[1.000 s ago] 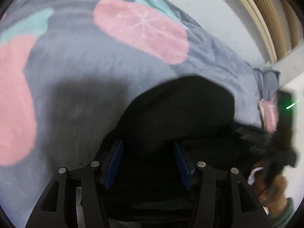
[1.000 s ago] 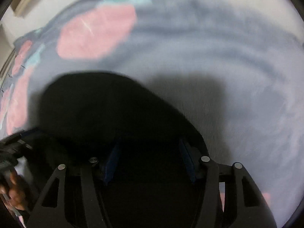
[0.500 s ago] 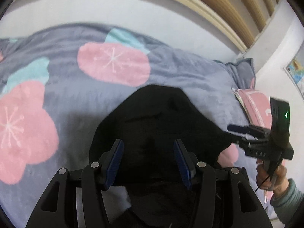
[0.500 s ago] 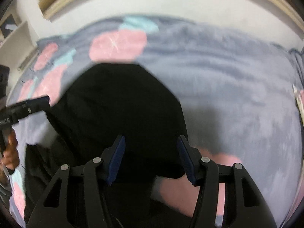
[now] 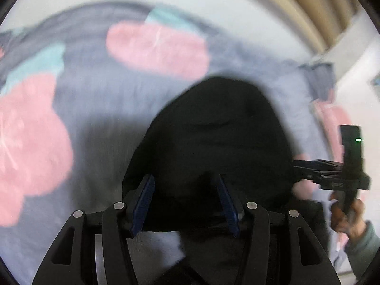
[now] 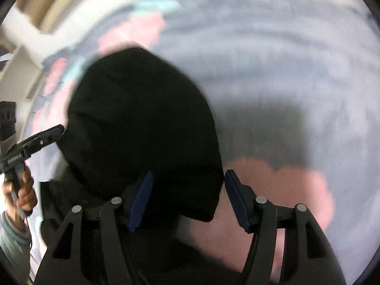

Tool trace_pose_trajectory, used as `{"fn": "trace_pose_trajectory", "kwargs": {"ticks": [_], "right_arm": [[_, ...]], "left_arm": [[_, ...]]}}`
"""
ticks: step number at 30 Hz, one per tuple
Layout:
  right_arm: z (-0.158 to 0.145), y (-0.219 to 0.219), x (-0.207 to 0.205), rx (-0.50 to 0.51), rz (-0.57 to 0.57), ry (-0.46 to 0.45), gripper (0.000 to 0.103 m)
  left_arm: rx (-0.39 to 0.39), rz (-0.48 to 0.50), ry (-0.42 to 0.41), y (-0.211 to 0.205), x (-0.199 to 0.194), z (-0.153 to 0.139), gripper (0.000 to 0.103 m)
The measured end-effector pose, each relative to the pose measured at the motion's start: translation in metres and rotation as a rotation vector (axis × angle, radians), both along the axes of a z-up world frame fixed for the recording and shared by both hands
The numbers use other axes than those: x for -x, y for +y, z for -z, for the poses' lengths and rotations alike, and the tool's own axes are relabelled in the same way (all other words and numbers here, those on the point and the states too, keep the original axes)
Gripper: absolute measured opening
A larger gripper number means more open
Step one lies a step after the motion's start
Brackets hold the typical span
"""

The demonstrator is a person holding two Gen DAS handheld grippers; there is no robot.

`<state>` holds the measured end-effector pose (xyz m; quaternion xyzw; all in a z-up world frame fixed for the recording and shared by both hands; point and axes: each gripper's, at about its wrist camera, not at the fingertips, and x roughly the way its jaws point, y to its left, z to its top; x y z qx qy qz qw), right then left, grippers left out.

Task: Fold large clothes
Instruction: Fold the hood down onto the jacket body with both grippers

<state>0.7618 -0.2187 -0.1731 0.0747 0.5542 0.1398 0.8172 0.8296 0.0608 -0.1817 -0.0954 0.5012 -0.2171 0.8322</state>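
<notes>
Grey fleece blanket with pink blossom print spread wide, black bulky garment heaped on it, part folded; no containers in view. Left gripper jaws well apart around dark cloth, right gripper jaws likewise apart with the garment's edge between them, though blur leaves actual pinching uncertain. Risk: closing on too thin a layer, or snagging fleece with it, likely to drag the fold askew.
</notes>
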Motion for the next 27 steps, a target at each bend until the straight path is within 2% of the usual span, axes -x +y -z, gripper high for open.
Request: {"fn": "trace_pose_trajectory", "kwargs": {"ticks": [2, 3, 5, 7, 9, 12, 15, 16, 17, 18, 19, 20, 21, 23, 27], "right_arm": [[-0.024, -0.001, -0.013, -0.027, -0.032, -0.048, 0.069], [-0.029, -0.001, -0.019, -0.031, -0.042, -0.057, 0.07], [-0.034, 0.003, -0.042, -0.002, -0.062, -0.066, 0.07], [-0.028, 0.007, -0.064, 0.004, -0.087, -0.045, 0.07], [-0.016, 0.014, -0.086, -0.037, -0.108, 0.007, 0.07], [-0.002, 0.025, -0.096, -0.048, -0.139, 0.054, 0.07], [0.017, 0.034, -0.108, -0.039, -0.153, 0.108, 0.07], [0.024, 0.035, -0.111, -0.04, -0.158, 0.123, 0.065], [0.029, 0.04, -0.11, -0.032, -0.175, 0.139, 0.054], [0.03, 0.044, -0.107, -0.012, -0.198, 0.139, 0.038], [0.025, 0.05, -0.099, 0.021, -0.225, 0.116, 0.03], [0.017, 0.056, -0.089, 0.05, -0.26, 0.08, 0.023], [0.011, 0.061, -0.081, 0.069, -0.285, 0.055, 0.017], [-0.014, 0.067, -0.053, 0.115, -0.325, -0.018, 0.015], [-0.073, 0.07, 0.006, 0.131, -0.347, -0.161, 0.015]], "left_arm": [[0.051, -0.008, -0.043, 0.012, -0.006, -0.023, 0.057], [0.078, -0.022, -0.052, 0.02, -0.015, -0.032, 0.066], [0.106, -0.028, -0.038, 0.029, -0.036, -0.035, 0.075], [0.139, -0.005, 0.021, 0.032, -0.061, -0.025, 0.074], [0.232, 0.057, 0.116, 0.028, -0.08, -0.006, 0.074], [0.331, 0.063, 0.211, 0.028, -0.095, 0.019, 0.074], [0.308, 0.058, 0.231, 0.02, -0.102, 0.037, 0.074], [0.313, 0.074, 0.244, 0.014, -0.104, 0.042, 0.074], [0.316, 0.085, 0.251, 0.01, -0.103, 0.046, 0.074], [0.299, 0.091, 0.243, 0.004, -0.102, 0.048, 0.069], [0.285, 0.096, 0.224, -0.002, -0.102, 0.047, 0.06], [0.273, 0.12, 0.19, -0.006, -0.094, 0.041, 0.039], [0.271, 0.135, 0.171, -0.006, -0.089, 0.034, 0.024], [0.271, 0.174, 0.107, -0.003, -0.071, 0.012, 0.015], [0.261, 0.238, -0.031, 0.008, -0.011, -0.051, 0.015]]}}
